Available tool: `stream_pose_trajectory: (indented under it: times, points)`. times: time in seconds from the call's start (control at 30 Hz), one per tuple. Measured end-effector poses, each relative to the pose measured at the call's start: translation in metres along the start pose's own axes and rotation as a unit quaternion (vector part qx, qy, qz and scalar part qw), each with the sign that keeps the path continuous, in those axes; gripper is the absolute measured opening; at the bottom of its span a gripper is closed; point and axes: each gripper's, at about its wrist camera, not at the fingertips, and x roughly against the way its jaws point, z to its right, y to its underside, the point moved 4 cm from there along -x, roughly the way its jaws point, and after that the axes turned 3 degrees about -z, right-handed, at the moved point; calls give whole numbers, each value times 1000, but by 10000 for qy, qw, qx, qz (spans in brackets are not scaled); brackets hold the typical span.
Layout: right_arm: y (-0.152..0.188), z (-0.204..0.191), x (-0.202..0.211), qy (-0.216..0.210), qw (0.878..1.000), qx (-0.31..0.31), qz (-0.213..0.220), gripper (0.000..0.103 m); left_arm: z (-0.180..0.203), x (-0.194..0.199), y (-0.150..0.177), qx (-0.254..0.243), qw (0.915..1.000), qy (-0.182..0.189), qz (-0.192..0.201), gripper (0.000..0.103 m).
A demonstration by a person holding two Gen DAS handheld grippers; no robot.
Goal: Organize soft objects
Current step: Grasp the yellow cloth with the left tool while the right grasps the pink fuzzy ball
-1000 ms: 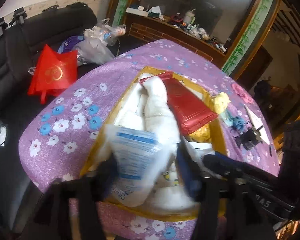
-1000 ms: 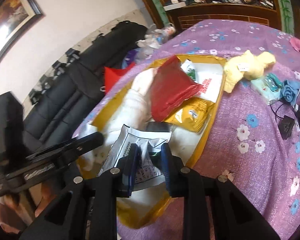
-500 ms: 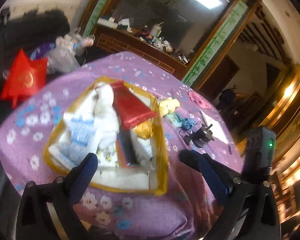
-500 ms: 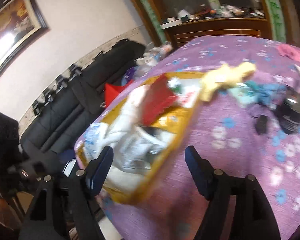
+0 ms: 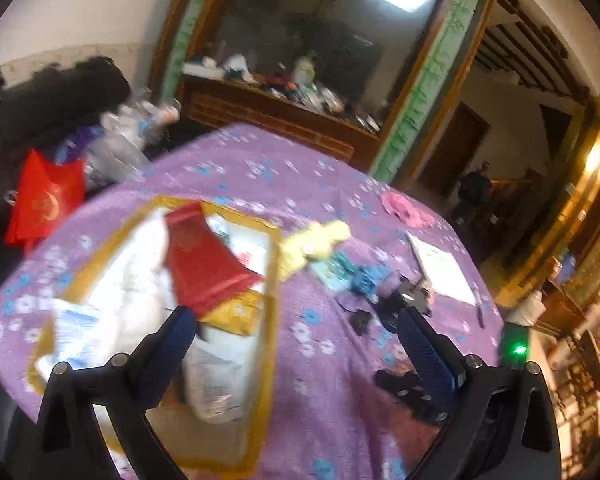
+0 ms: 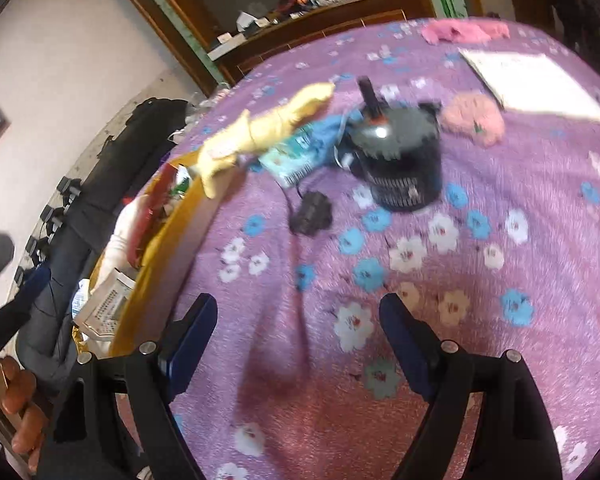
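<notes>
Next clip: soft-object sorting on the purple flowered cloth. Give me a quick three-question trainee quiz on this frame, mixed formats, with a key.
1. True or false: the right gripper has a packet between its fingers.
2. Multiple choice: the red packet lies (A) in the gold-rimmed tray, (B) on the white paper sheet, (C) on the black sofa.
3. Fill in: the yellow soft toy lies on the cloth beside the tray, next to a ______ packet.

Key
1. False. Its jaws are opening, with only the purple cloth between them. The left gripper is also empty and wide open.
2. A
3. teal
</notes>
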Motion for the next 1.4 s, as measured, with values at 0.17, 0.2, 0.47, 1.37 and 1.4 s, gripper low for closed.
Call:
stream_pose_trajectory:
  times: [0.17,0.2,0.47,1.37,1.4]
  points:
    - [1,7,0,-402,9989,-116,-205,83,25,-33,2,-470,9943,366,-884,102]
    - [-3,10,6,-568,9980,-211,-186,83,31,-36,1,-603,9937,360,-875,102]
    - [-75,8,62,-983,9948,133,235,83,60,-53,-35,-1131,9907,95,-745,102]
    - [-160,145,-3,232,9913,-1261,284,81,63,-249,-101,-1709,9553,-561,-2346,92]
    - [-160,145,-3,240,9912,-1270,284,81,62,-254,-101,-1715,9529,-602,-2426,93]
